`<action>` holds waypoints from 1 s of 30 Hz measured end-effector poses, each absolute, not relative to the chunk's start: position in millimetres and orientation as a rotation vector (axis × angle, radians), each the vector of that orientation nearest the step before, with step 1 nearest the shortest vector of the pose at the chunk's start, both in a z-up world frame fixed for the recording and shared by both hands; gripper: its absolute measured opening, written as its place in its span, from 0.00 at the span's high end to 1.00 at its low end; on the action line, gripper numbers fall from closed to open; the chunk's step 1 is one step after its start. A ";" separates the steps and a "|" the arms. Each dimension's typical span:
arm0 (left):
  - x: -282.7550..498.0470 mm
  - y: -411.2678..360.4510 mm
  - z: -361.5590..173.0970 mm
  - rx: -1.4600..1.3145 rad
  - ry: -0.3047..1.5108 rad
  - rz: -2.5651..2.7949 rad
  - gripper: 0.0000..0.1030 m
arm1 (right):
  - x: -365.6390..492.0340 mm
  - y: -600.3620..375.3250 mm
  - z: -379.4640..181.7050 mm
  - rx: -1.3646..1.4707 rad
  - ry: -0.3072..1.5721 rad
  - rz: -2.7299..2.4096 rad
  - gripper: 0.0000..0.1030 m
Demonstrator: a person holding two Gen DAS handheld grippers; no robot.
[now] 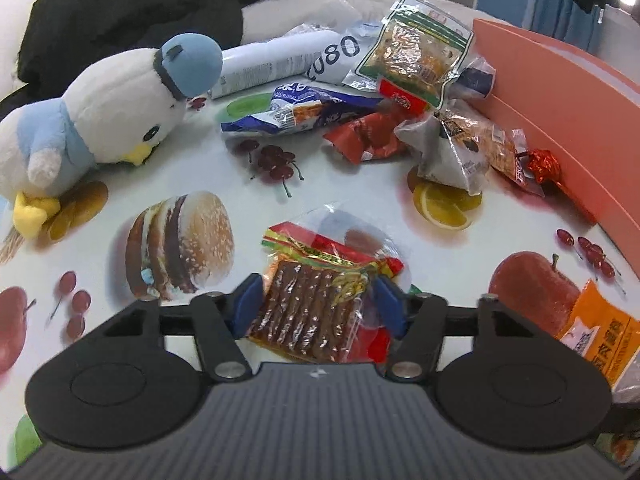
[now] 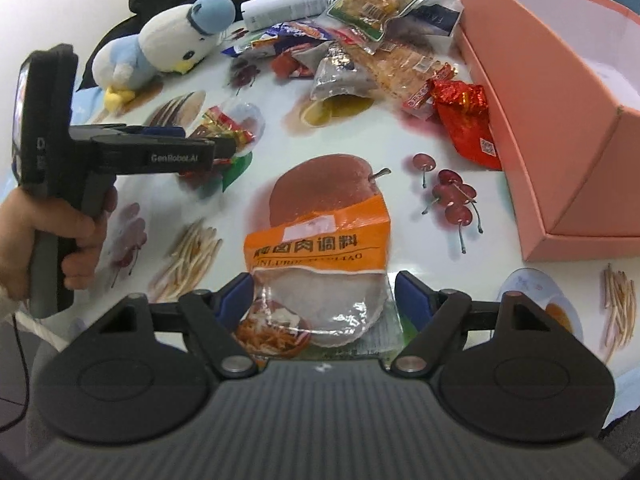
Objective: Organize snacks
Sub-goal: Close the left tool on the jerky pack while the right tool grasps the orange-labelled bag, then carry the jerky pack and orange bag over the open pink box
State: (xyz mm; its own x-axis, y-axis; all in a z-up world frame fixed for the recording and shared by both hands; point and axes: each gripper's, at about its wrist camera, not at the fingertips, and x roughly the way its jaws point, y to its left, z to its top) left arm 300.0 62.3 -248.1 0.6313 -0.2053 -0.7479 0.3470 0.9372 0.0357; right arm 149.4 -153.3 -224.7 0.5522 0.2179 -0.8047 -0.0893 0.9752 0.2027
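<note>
1. The pink box (image 2: 560, 92) is the landmark here. It sits open on the picture table (image 2: 360, 136), and the snacks probably go into it.
2. The left gripper (image 1: 318, 304) has a packet of brown strips (image 1: 308, 312) right between its two blue fingers (image 1: 248, 300). The packet fills most of the gap, and the far finger looks like it touches the wrapper.
3. I cannot tell if the fingers squeeze it yet. They are part way together.
4. This packet lies well away from the pink box, on the side by the burger picture (image 1: 180, 240). Its long side points away from the gripper, so the fingers close across its short side.
5. The right gripper (image 2: 324, 300) is spread wide. An orange packet (image 2: 320, 248) lies flat between its fingers, but the fingers do not touch it.
6. The orange packet is nearer the pink box than the brown one. It lies on the apple picture (image 2: 324, 184), just beside the box's near corner.
7. Its long side also runs away from the gripper.
8. A pile of other snacks (image 2: 360, 40) sits against the far wall of the box, next to a toy bird (image 2: 168, 44).
9. I think the right hand has the shorter trip to the box.
</note>
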 end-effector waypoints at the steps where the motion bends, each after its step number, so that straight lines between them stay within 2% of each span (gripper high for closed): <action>1: 298.2 59.5 -246.9 0.182 0.840 -0.321 0.39 | 149.7 -152.3 -224.2 0.137 0.971 0.186 0.26; 11: 264.5 49.3 -242.4 0.131 0.882 -0.213 0.41 | 145.4 -147.0 -218.2 0.029 0.948 0.219 0.41; 30: 191.6 38.2 -217.8 -0.085 0.923 -0.079 0.45 | 117.2 -178.7 -199.6 0.027 0.851 0.171 0.45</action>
